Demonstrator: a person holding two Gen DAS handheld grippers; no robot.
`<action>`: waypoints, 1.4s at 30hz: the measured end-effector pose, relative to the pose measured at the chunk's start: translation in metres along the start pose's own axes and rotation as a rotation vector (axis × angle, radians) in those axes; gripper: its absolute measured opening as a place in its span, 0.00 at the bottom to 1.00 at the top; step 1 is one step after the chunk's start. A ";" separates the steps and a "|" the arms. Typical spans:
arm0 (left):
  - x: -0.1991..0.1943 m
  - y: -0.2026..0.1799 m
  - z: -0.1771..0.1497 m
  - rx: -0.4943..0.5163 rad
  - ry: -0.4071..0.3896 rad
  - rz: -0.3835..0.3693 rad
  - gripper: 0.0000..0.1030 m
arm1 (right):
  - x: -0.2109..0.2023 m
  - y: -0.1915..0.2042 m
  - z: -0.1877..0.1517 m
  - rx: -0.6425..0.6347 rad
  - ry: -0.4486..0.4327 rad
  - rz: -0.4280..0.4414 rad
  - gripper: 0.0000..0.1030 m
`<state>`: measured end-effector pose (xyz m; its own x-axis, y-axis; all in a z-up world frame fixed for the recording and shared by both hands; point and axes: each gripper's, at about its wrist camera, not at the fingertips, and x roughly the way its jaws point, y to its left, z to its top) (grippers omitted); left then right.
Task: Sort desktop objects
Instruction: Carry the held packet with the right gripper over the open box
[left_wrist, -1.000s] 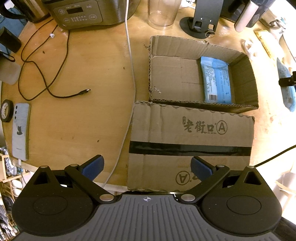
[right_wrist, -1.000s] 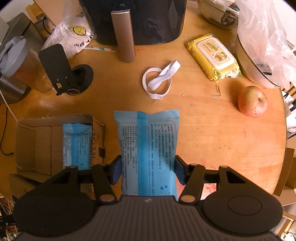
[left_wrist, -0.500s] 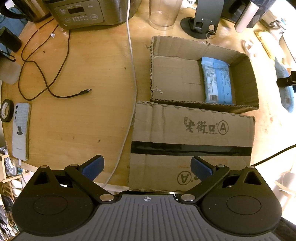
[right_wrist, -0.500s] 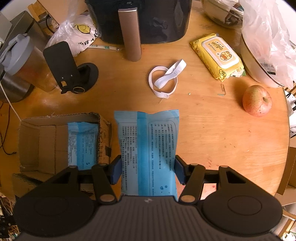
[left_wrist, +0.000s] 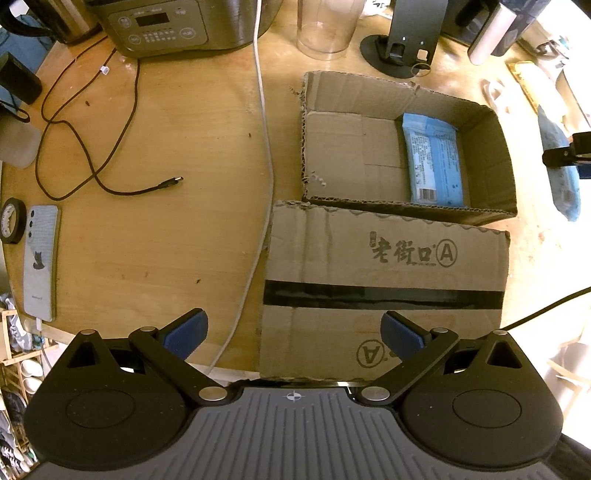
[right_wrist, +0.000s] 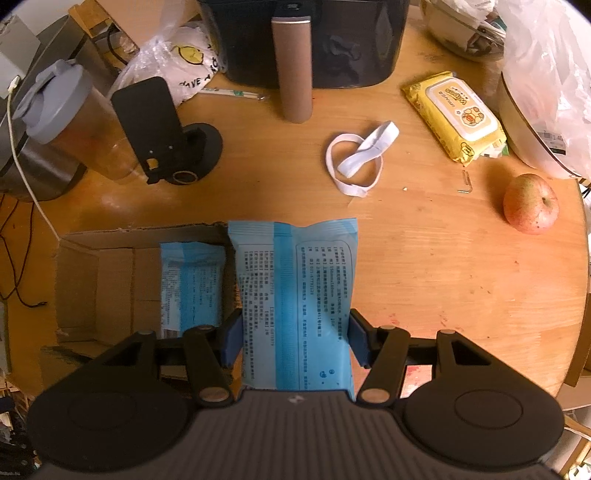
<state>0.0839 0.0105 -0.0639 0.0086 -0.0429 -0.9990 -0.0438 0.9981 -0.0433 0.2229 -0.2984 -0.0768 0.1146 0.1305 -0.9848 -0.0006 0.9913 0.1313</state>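
packet (right_wrist: 295, 295): light blue, dark print | box (left_wrist: 384, 266): brown, black stripe | apple (right_wrist: 530, 204): red-yellow

We see two matching pale-blue wipe packets and an open cardboard box (left_wrist: 369, 162). The first blue packet (left_wrist: 434, 160) lies flat on the box floor, against its right wall, printed back side up with a barcode at its near end. The second blue packet (right_wrist: 295, 299) is also back side up, dense text and a darker seam strip running lengthwise; it is pinched across its width between the right gripper (right_wrist: 295, 341) pads and sits just right of the box, overlapping its right wall. The box's front flap, printed with characters and a circled A, lies folded out flat on the table.
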 end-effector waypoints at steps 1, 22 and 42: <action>0.000 0.000 0.000 0.000 0.000 0.000 1.00 | 0.000 0.002 0.000 -0.001 0.000 0.002 0.54; -0.001 0.012 -0.003 0.001 -0.003 -0.003 1.00 | 0.001 0.035 -0.003 -0.008 -0.002 0.031 0.54; -0.001 0.023 -0.005 0.008 -0.003 -0.011 1.00 | 0.004 0.067 -0.007 -0.013 -0.004 0.056 0.54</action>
<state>0.0779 0.0330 -0.0644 0.0125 -0.0533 -0.9985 -0.0361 0.9979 -0.0537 0.2167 -0.2312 -0.0728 0.1185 0.1858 -0.9754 -0.0205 0.9826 0.1847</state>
